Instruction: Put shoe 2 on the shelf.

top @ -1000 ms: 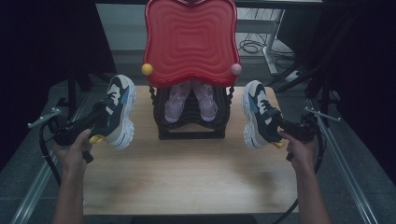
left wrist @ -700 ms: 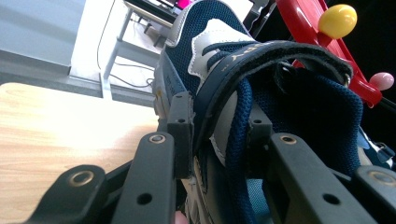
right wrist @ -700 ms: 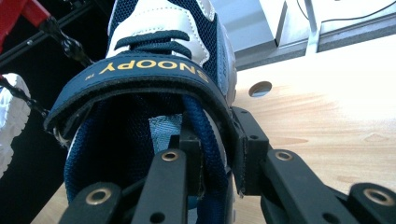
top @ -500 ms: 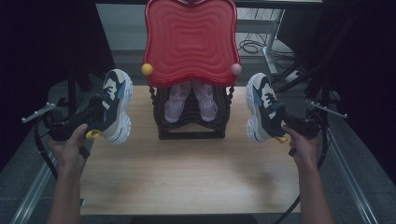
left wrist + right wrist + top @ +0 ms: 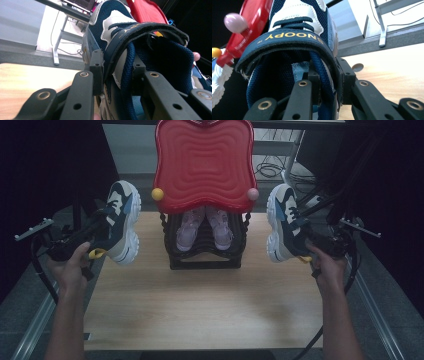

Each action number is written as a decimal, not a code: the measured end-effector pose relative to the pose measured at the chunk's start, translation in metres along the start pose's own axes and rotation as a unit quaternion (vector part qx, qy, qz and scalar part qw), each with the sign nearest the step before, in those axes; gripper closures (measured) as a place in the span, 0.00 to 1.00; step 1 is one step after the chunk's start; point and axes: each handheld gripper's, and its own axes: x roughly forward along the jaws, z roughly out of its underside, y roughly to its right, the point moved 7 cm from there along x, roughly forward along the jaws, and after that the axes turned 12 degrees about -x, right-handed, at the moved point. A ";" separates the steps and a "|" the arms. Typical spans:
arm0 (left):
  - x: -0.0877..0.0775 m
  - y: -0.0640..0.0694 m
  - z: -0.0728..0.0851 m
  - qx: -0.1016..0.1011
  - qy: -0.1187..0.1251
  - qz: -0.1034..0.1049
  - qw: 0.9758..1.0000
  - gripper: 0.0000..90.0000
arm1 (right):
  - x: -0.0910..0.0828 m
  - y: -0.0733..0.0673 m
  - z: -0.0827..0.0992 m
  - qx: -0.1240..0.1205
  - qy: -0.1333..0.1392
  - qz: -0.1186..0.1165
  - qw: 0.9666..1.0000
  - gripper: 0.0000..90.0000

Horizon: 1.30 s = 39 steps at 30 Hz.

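Reading "SNOOPY" in yellow, right sneaker's strap.

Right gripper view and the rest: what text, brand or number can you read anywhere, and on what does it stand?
"SNOOPY", yellow letters with a tiny "TM" mark beside them: on the navy strap across the right sneaker, right gripper view.
Yellow lettering on the strap of the left sneaker, left gripper view: seen at a slant, too blurred to read.
High view: no readable text on the red tray or the table.

Navy-and-white sneakers, red rippled tray
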 end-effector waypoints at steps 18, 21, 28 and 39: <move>0.005 0.016 -0.019 0.013 0.015 0.009 1.000 0.79 | 0.009 -0.026 -0.044 -0.018 0.018 -0.004 1.000 0.85; 0.005 0.018 -0.023 0.013 0.018 0.008 1.000 0.79 | 0.010 -0.027 -0.050 -0.015 0.020 -0.002 1.000 0.85; 0.009 0.032 -0.037 0.022 0.026 0.015 0.999 0.79 | 0.006 -0.039 -0.072 -0.030 0.031 -0.001 0.999 0.85; 0.024 0.067 -0.058 0.042 0.029 0.031 0.998 0.79 | 0.008 -0.059 -0.113 -0.036 0.039 -0.004 0.999 0.85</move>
